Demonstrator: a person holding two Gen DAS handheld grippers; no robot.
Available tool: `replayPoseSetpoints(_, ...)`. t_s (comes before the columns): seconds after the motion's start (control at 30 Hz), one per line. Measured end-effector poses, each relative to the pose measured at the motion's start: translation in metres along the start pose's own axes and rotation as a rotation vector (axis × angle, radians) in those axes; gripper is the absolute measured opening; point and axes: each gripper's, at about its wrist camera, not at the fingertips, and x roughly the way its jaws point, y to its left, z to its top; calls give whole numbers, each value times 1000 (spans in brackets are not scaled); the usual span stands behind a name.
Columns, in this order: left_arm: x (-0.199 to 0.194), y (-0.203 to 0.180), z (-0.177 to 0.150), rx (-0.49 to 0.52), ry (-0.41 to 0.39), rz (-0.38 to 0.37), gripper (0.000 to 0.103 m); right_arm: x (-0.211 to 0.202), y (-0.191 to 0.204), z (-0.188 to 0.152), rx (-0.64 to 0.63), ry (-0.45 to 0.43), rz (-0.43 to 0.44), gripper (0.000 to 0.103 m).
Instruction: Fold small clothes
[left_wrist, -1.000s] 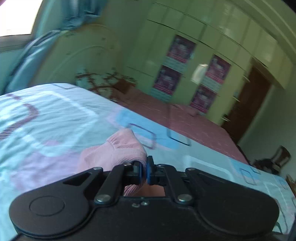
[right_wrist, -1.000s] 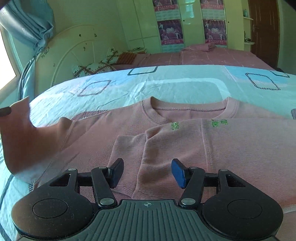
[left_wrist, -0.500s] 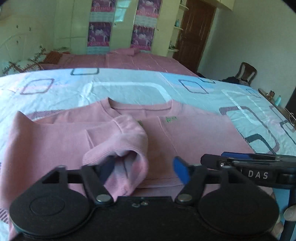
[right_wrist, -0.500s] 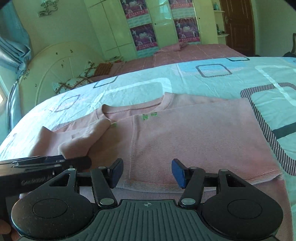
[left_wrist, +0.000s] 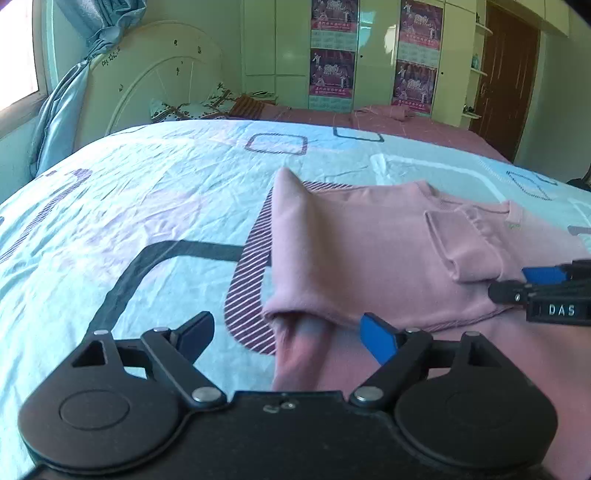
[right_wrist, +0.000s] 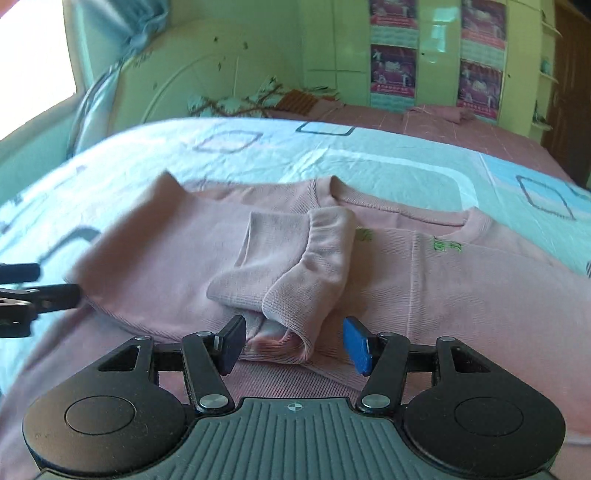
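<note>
A pink sweater (left_wrist: 369, 258) (right_wrist: 480, 295) lies flat on the light blue patterned bedspread (left_wrist: 147, 206), neck toward the far side. One sleeve (right_wrist: 306, 266) (left_wrist: 469, 243) is folded across its chest. My left gripper (left_wrist: 286, 325) is at the sweater's left folded edge; its jaws are closing, and the edge's near corner lies between them with neither pad touching it. My right gripper (right_wrist: 293, 328) stands open low over the sweater, the sleeve's cuff between its fingers but not pressed. Each gripper's tip shows at the edge of the other's view.
A white headboard (left_wrist: 162, 74) and patterned pillows (left_wrist: 192, 109) are at the bed's far left. A blue curtain (left_wrist: 62, 110) hangs by the window. A second bed with a pink cover (left_wrist: 399, 125), a wardrobe with posters (left_wrist: 332, 55) and a brown door (left_wrist: 509, 74) stand behind.
My left gripper was shut on the lifted sleeve, then opened and left it on the sweater's chest. It has since moved left and down to the sweater's left edge. The right gripper stayed open.
</note>
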Motion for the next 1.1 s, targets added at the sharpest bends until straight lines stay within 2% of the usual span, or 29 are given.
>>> replayPoseSetpoints(0.07, 5, 0, -5, 22, 15, 18, 79, 9, 6, 0, -52, -10, -35, 57)
replayPoseSetpoints(0.13, 13, -3, -6, 40, 30, 28, 69, 15, 10, 3, -83, -22, -67, 57)
replayPoseSetpoints(0.2, 19, -5, -8, 45, 25, 32, 65, 21, 10, 7, -85, -29, -66, 56)
replayPoseSetpoints(0.27, 24, -8, -6, 56, 1, 42, 59, 21, 8, 12, -65, -34, -49, 16)
replayPoseSetpoints(0.37, 32, -9, -1, 53, -34, 69, 39, 3, -11, 21, 67, -94, -21, 15)
replayPoseSetpoints(0.4, 34, -9, 1, 52, -35, 79, 24, -6, -22, 25, 130, -114, -19, 15)
replayPoseSetpoints(0.43, 37, -7, 1, 49, -29, 75, 21, -14, -36, 25, 196, -127, -13, 14)
replayPoseSetpoints(0.53, 37, -7, 1, 38, -24, 65, 21, -33, -78, 16, 369, -135, -52, 14)
replayPoseSetpoints(0.6, 37, -10, -1, 61, -27, 68, 19, -35, -102, 1, 451, -82, -60, 13)
replayPoseSetpoints(0.7, 37, -10, -1, 66, -22, 63, 19, -30, -113, -19, 475, 14, -27, 14)
replayPoseSetpoints(0.73, 37, -9, 0, 64, -16, 56, 19, -33, -114, -23, 482, 9, -35, 15)
replayPoseSetpoints(0.83, 38, -6, 2, 64, -4, 40, 20, -47, -126, -31, 532, -35, -76, 30)
replayPoseSetpoints(0.97, 37, -5, 3, 60, 5, 38, 22, -58, -148, -36, 588, -45, -187, 30)
replayPoseSetpoints(1.07, 31, -1, 6, 20, 21, -2, 25, -61, -154, -37, 612, -42, -147, 30)
replayPoseSetpoints(1.1, 28, -1, 6, 10, 27, -17, 29, -60, -155, -37, 614, -35, -127, 34)
